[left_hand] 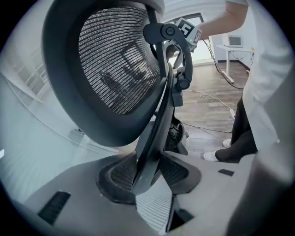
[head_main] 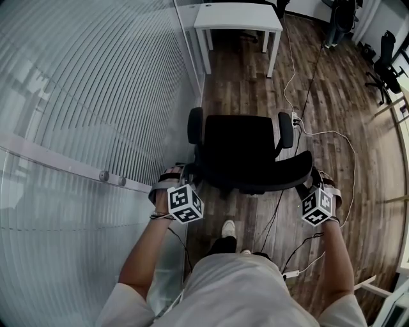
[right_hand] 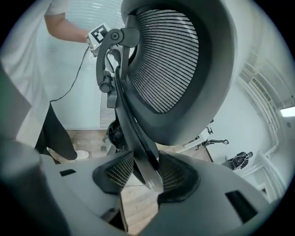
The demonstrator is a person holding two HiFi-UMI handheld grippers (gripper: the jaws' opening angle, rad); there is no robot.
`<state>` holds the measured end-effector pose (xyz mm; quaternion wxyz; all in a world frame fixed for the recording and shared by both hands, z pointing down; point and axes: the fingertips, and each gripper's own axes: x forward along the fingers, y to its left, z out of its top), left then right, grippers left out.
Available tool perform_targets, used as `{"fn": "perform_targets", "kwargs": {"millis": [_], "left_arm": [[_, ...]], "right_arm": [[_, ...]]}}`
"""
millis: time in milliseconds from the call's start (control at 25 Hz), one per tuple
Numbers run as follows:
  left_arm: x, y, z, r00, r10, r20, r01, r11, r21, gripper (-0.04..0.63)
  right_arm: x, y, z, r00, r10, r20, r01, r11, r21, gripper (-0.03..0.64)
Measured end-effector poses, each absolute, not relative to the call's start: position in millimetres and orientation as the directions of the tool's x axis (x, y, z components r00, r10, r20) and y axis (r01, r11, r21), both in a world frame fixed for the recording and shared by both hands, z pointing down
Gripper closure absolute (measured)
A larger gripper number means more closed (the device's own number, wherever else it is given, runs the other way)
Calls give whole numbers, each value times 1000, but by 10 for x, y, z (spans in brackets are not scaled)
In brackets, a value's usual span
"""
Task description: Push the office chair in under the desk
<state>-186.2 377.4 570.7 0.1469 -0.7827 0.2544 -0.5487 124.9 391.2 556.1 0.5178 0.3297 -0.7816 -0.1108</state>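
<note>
Black chair [head_main: 239, 150] stands on the wood floor [head_main: 339, 96], seat facing a white bench [head_main: 236, 16] at the far end. It is well short of the bench, with open floor between them. Ribbed glass wall [head_main: 96, 96] runs just beside the chair's left side. The backrest is toward the person, whose shoe [head_main: 228, 228] is just behind the base. Left tongs [head_main: 181, 179] are at the backrest's left end and right tongs [head_main: 317, 182] at its right end, both angled downward, marker cubes facing up. Left gripper view: a dark bar of the backrest frame runs down between the mesh-faced pads [left_hand: 117, 175], tongs set wide and clamped on it. Right gripper view: same arrangement, with the frame bar caught between the pads [right_hand: 117, 173] and the mesh back rising above. White cable [head_main: 332, 133] trails over the floor to the chair's right.
</note>
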Motion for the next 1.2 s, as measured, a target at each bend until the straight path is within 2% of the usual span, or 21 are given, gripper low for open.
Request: {"fn": "perform_targets", "kwargs": {"millis": [1200], "left_arm": [[-1818,3069,5692,237,-555,797,-247,-828,-503,417]], "right_arm": [[1291,3214,5563,-172,-654,737,-442,720,536,431]]}}
